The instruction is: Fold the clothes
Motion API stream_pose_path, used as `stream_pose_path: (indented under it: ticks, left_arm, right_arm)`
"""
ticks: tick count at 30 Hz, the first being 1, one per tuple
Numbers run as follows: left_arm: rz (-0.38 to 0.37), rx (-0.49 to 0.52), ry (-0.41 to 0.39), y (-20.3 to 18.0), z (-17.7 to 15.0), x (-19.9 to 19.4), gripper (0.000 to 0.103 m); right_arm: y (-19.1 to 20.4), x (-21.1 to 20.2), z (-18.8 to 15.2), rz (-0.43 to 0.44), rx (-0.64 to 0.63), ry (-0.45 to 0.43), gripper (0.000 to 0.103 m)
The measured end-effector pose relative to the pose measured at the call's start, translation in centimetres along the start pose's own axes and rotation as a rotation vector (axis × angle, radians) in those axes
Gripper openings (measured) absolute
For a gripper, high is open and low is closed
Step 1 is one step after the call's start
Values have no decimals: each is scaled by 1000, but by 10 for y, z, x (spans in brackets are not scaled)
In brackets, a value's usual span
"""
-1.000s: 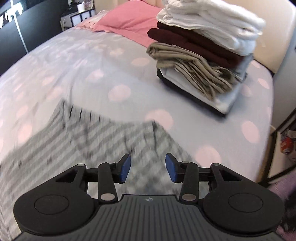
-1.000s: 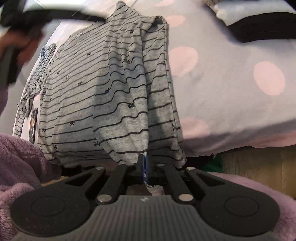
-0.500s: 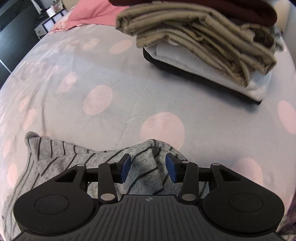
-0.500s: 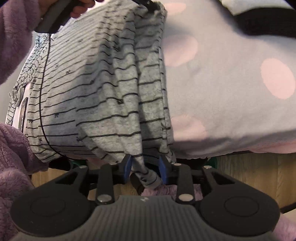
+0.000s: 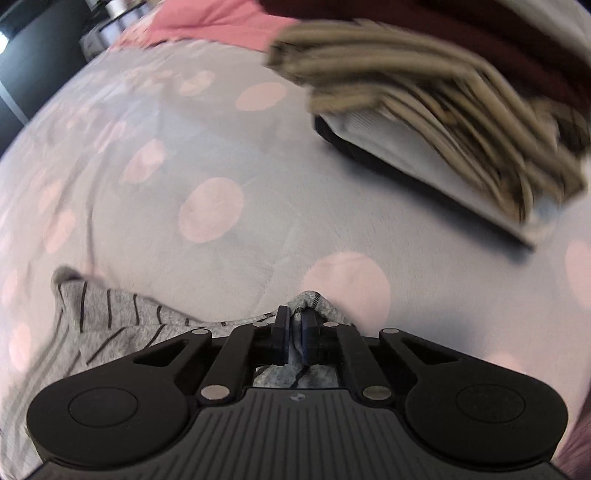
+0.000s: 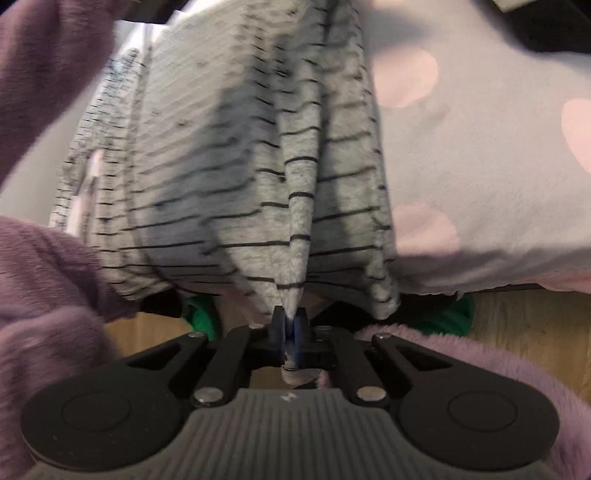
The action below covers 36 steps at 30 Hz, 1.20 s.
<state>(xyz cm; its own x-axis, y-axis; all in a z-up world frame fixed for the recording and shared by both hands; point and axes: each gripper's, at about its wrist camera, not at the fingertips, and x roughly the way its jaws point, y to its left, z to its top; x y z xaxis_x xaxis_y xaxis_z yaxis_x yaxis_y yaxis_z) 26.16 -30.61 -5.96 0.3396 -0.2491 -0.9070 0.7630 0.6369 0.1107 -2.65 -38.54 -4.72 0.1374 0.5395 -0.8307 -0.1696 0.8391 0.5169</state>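
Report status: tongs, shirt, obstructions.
Left tongs shut on striped shirt edge. Right tongs shut on its other end. Folded stack sits clear beyond.

A home bedroom: bed (image 5: 258, 155) under polka-dot cover, pink pillow (image 5: 221, 22), stacked folded laundry (image 5: 424, 92).

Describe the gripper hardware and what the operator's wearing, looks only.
Both the left gripper and the right gripper match: black linkage arms with silver pivot pins, blue pads on the fingertips, two round black discs flanking a ribbed dark-grey body. No cables visible. The operator wears a fuzzy lilac sleeve.
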Motion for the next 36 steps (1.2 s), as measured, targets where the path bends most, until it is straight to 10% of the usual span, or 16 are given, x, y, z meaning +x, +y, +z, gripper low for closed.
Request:
stream_pose_path:
  ticks: [12,25,30,36]
  left_arm:
    - [-115,-430,122,36,9,36,4]
    - [-160,-288,67,36,4,-10,16]
    - [-241,-323,-23,48,-4,-30,45]
    - [-89,-299,-91,65,-32,-52,45]
  right_arm:
    - [-22,3,7,-189,17,96,4]
    - [-17,-20,30,-223,-10,-75,30]
    - [-13,-23,64,-282,-67,-161,30]
    - [-19,-20,115,-244,-100,-246,24]
